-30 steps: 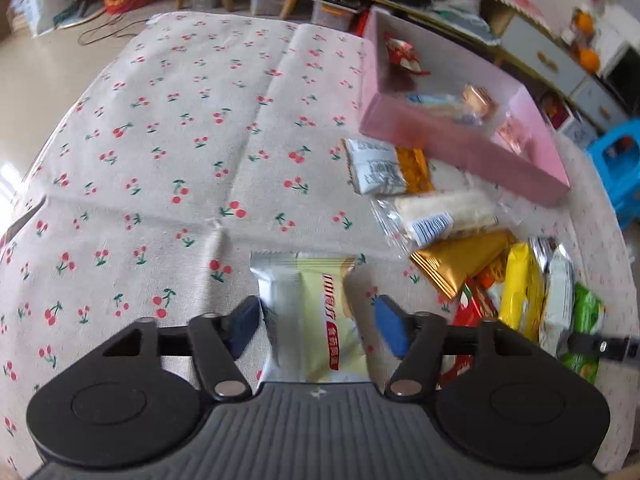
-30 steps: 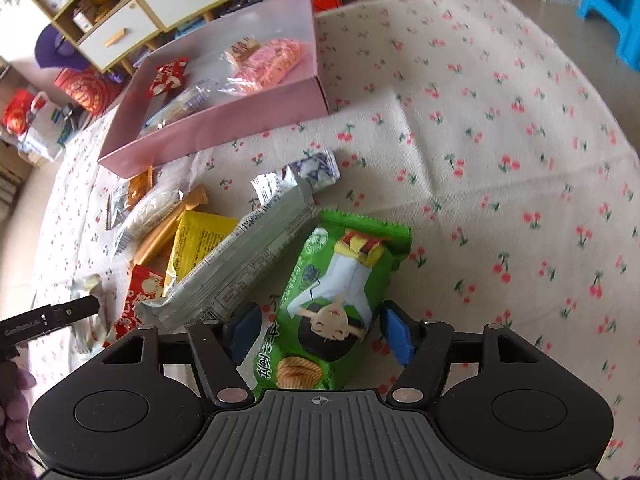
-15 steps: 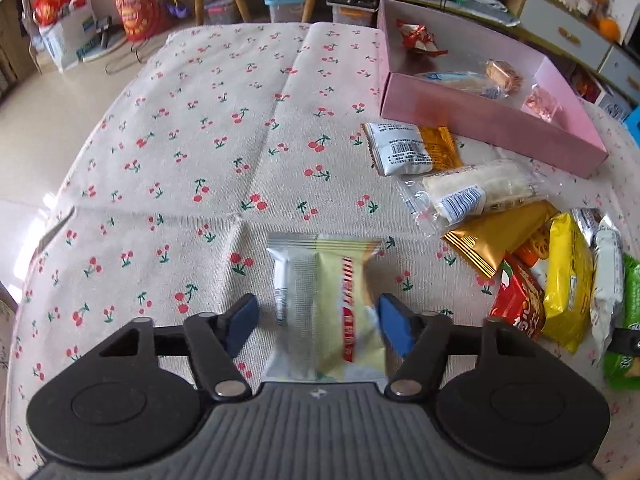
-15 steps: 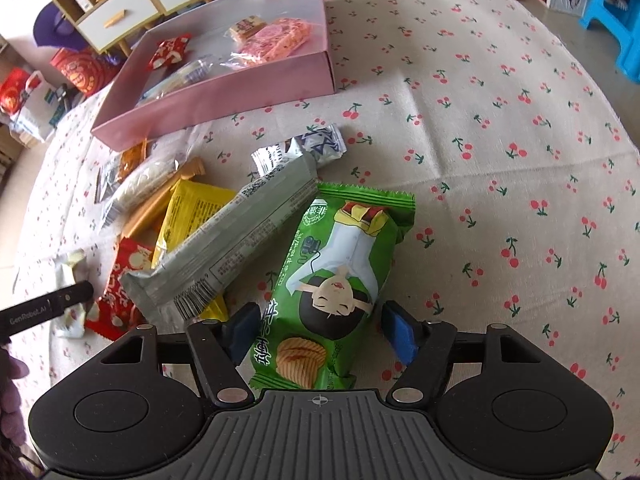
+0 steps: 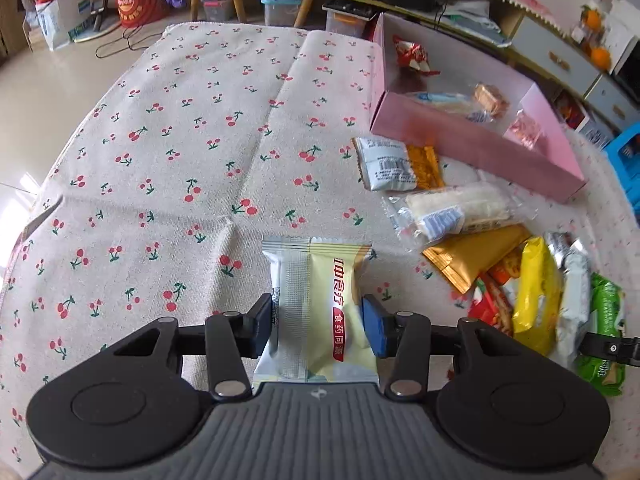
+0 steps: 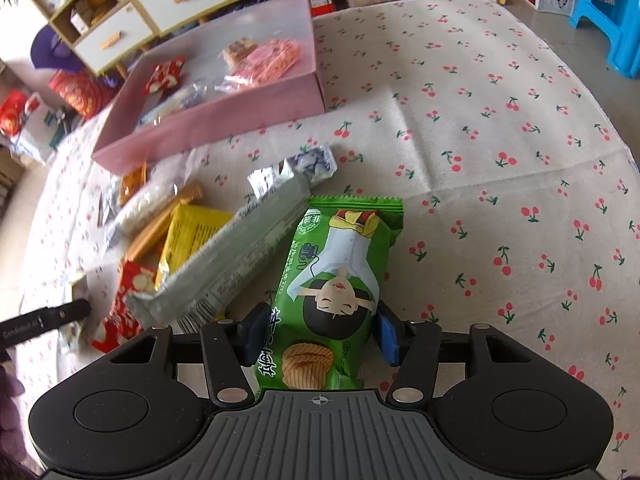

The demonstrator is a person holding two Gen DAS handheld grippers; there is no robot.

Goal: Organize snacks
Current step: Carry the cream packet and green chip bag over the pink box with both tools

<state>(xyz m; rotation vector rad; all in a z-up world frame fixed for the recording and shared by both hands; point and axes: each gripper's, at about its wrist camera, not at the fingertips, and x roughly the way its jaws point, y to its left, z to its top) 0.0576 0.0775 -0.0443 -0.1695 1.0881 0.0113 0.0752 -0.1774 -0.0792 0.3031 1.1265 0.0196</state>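
Yellow packet [image 5: 320,304] sits between the left gripper [image 5: 318,320] pads as they close onto it; the right gripper [image 6: 320,330] likewise closes onto a green packet [image 6: 332,288], pink box [image 6: 208,128] at eleven o'clock.

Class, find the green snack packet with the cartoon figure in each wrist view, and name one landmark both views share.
Left wrist view: green snack packet at the far right edge, beyond the snack pile.
Right wrist view: centre bottom, between the right gripper's closing jaws.
Shared landmark: pink box.
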